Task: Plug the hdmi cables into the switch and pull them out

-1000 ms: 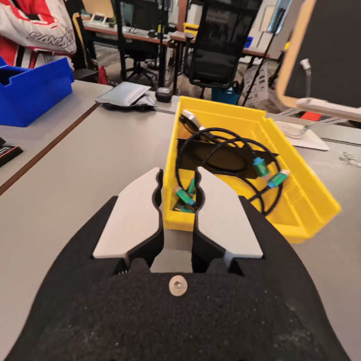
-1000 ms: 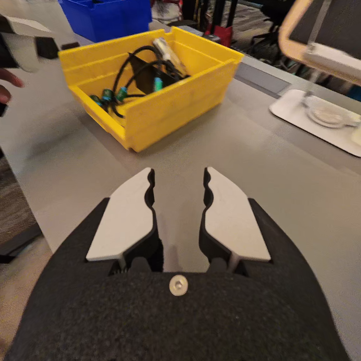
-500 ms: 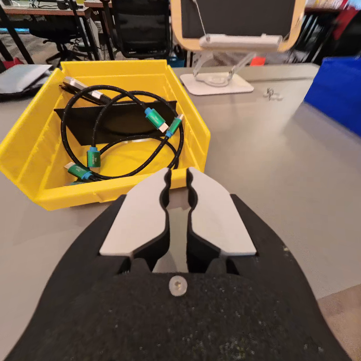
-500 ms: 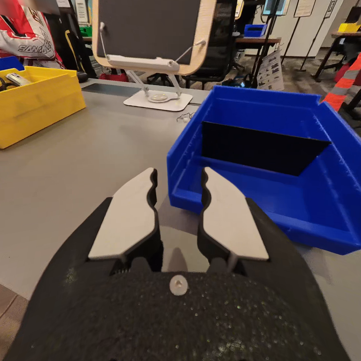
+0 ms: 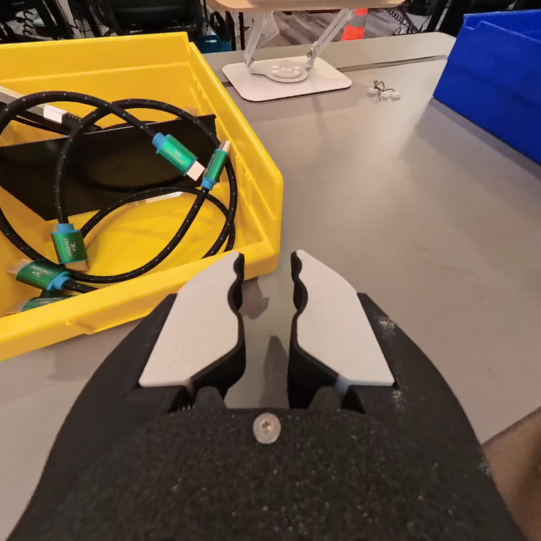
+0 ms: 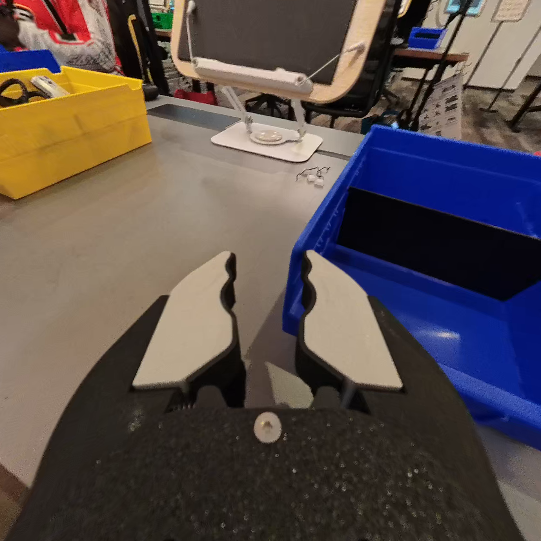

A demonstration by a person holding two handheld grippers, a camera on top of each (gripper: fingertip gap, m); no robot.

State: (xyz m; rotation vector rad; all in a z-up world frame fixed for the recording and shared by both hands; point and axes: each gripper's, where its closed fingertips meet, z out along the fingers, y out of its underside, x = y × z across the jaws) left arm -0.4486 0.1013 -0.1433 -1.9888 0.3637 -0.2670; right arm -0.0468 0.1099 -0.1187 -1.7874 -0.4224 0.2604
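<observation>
Nearby, braided black hdmi cables point(image 5: 152, 205) coiled in glossy yellow bin point(image 5: 257, 187); both grippers' smooth grey fingers point(image 5: 199, 322) apart, empty.

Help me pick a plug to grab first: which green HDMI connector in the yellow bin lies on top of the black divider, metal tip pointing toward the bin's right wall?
The upper green connector, lying on the black divider. The others lie lower, toward the yellow bin's front.

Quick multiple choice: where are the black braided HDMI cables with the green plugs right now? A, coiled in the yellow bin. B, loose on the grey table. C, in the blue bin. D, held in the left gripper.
A: the HDMI cables lie coiled inside the yellow bin, while the left gripper is open and empty over the table and the blue bin holds only a black divider.
</observation>
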